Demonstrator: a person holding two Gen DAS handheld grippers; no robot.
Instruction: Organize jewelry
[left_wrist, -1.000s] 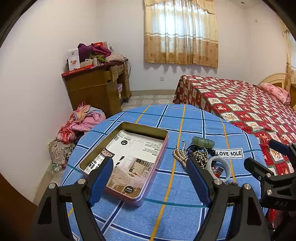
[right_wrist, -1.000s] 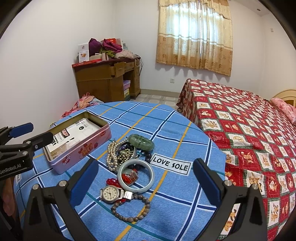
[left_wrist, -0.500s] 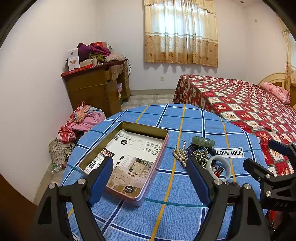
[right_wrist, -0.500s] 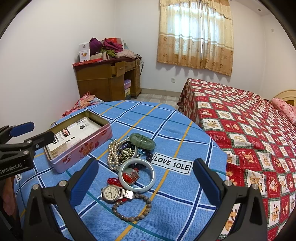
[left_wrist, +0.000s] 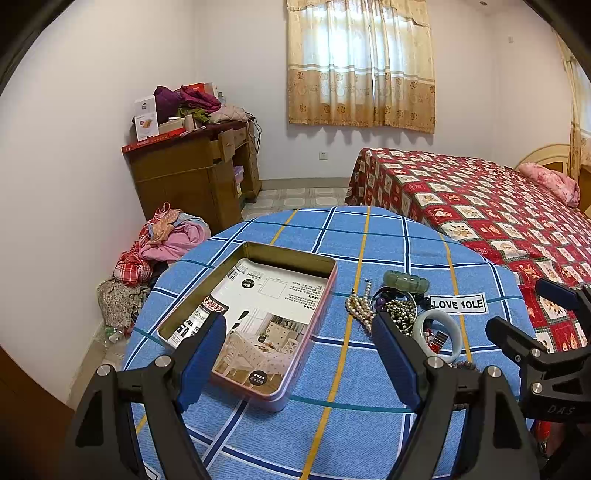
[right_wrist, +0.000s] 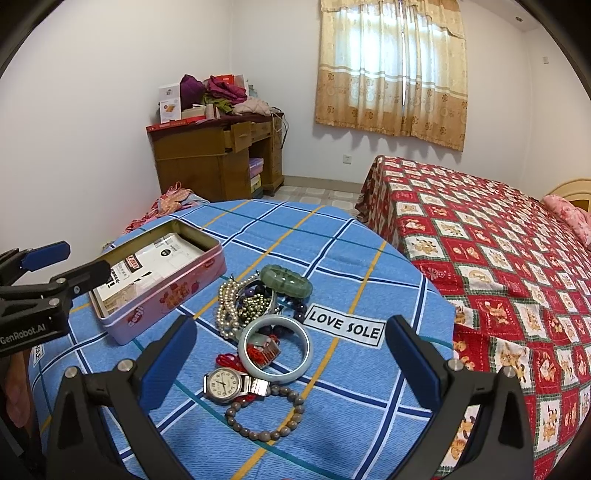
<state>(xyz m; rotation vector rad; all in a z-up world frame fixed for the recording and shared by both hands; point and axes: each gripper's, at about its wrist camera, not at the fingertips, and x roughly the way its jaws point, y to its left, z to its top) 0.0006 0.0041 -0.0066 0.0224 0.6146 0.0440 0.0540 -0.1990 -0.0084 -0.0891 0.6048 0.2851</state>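
Round table (right_wrist: 369, 266) covered with a blue checked cloth bearing a "LOVE SOLE" label (right_wrist: 345, 326). Left gripper (left_wrist: 299, 358): fingers spread wide apart, nothing between them, held above the near edge of the table and facing the tin (left_wrist: 258, 317). Right gripper (right_wrist: 291, 363): fingers likewise spread wide apart and empty, held above the near edge and facing the jewelry. Each gripper also appears at the margin of the other's view.

The tin is an open, pink, rectangular box lying flat on the left part of the table; a printed leaflet (left_wrist: 266, 306) lines its floor. The jewelry lies in a loose cluster on the cloth to the right of the tin, apart from it. Farthest from the grippers sits a green stone bracelet (right_wrist: 286, 280), with a pearl necklace (right_wrist: 225, 306) and a tangle of dark and metallic beads (right_wrist: 255, 301) just beside it. Nearer lies a pale bangle (right_wrist: 275, 349), flat on the cloth, ringing a small red charm (right_wrist: 264, 352). A wristwatch (right_wrist: 223, 384) touches the bangle's near edge, dial upward. A brown bead bracelet (right_wrist: 266, 413) lies nearest, just beside the watch.

Background: wooden desk (right_wrist: 218, 162) piled with clothes, curtained window (right_wrist: 391, 70), bed (right_wrist: 498, 236) with a red patterned cover.
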